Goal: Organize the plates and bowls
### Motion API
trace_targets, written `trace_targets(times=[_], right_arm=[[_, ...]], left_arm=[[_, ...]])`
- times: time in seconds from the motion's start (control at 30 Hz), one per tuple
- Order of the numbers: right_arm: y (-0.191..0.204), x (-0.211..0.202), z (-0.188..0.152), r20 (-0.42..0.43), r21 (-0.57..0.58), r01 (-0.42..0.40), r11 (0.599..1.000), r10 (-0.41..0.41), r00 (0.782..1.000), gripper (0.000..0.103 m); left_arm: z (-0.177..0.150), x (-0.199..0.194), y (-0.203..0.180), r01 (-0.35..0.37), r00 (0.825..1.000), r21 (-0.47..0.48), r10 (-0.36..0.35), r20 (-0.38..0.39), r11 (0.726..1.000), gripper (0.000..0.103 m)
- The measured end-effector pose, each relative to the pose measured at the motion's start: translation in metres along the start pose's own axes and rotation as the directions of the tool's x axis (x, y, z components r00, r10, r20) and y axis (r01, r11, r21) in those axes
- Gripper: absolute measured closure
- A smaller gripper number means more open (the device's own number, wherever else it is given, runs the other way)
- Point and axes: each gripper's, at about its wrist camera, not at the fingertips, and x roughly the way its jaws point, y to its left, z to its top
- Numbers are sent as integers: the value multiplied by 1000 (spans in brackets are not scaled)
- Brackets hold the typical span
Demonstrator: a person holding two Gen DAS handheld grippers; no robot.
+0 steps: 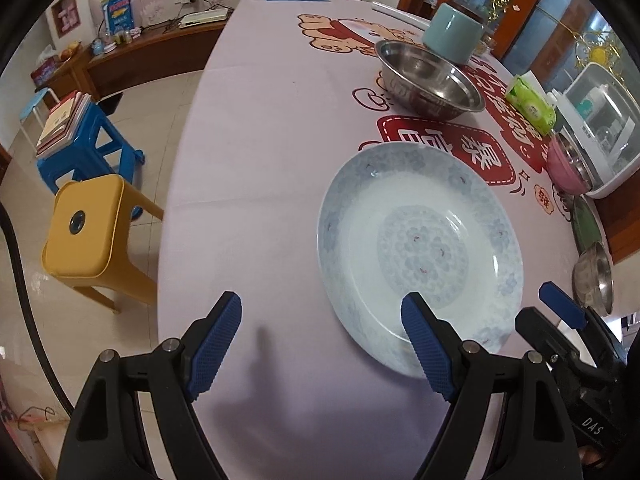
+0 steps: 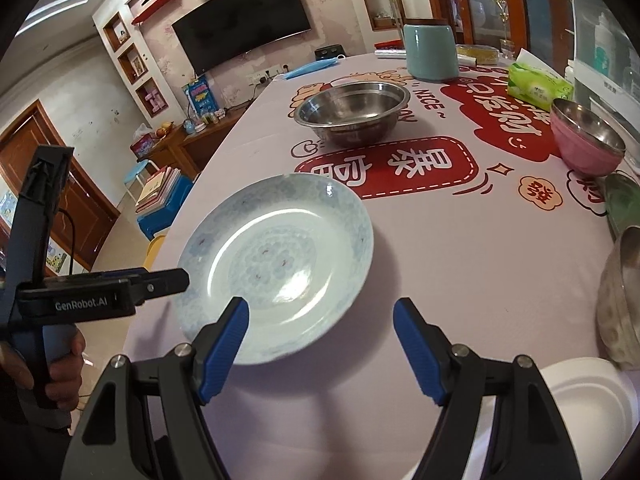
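Note:
A pale blue flowered plate [image 1: 420,248] lies flat on the table; it also shows in the right wrist view [image 2: 280,260]. My left gripper [image 1: 320,344] is open and empty, its right finger over the plate's near rim. My right gripper [image 2: 320,348] is open and empty, its left finger over the plate's near edge. A large steel bowl [image 2: 354,112] stands behind the plate. A pink bowl with a steel inside [image 2: 586,140] sits to the right. A steel bowl [image 2: 620,300] leans at the right edge. A white plate [image 2: 580,400] lies at the near right.
A teal canister [image 2: 430,52] and a green tissue pack [image 2: 538,86] stand at the back of the table. A green dish [image 2: 622,204] lies at the right. A white dish rack [image 1: 600,128] is at the far right. Yellow [image 1: 86,232] and blue [image 1: 86,148] stools stand left of the table.

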Motion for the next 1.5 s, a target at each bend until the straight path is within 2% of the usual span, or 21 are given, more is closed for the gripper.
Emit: trace_targets(times=[0.1,0.17,0.27,0.5,0.63,0.77,1.0,1.27,1.5], right_arm=[[-5,8,0,-6,25,-4,1000,5,1000,35],[-7,13,-1,-15,33,-6,999,6,1000,44],[-9,18,-2,-17,45,-7,999,7,1000,50],[-12,26,-1,-13,66,-12,998,13,1000,62],[-13,28,0,-10,70,-8,998,9,1000,73],[-14,32,2,-15,73,-4,997,6,1000,83],[-17,34,2,-17,87,-22,996,24,1000,83],[-21,35,3,-28,107,-47,993,50,998,85],[-23,35,2,-30,112,-63,992,66,997,85]], left_arm=[[2,8,0,15,1000,2,-15,2,1000,22],[3,11,-2,22,1000,6,-22,8,1000,24],[3,16,-7,37,999,27,-37,13,999,27],[3,20,-17,38,999,89,-40,15,995,46],[3,25,-19,34,999,109,-34,-3,994,58],[2,27,-22,50,999,132,-49,-8,990,64],[2,26,-21,58,998,134,-58,-9,989,70],[2,25,-21,39,999,162,-39,-2,986,72],[-1,22,-22,34,999,220,-35,2,975,73]])
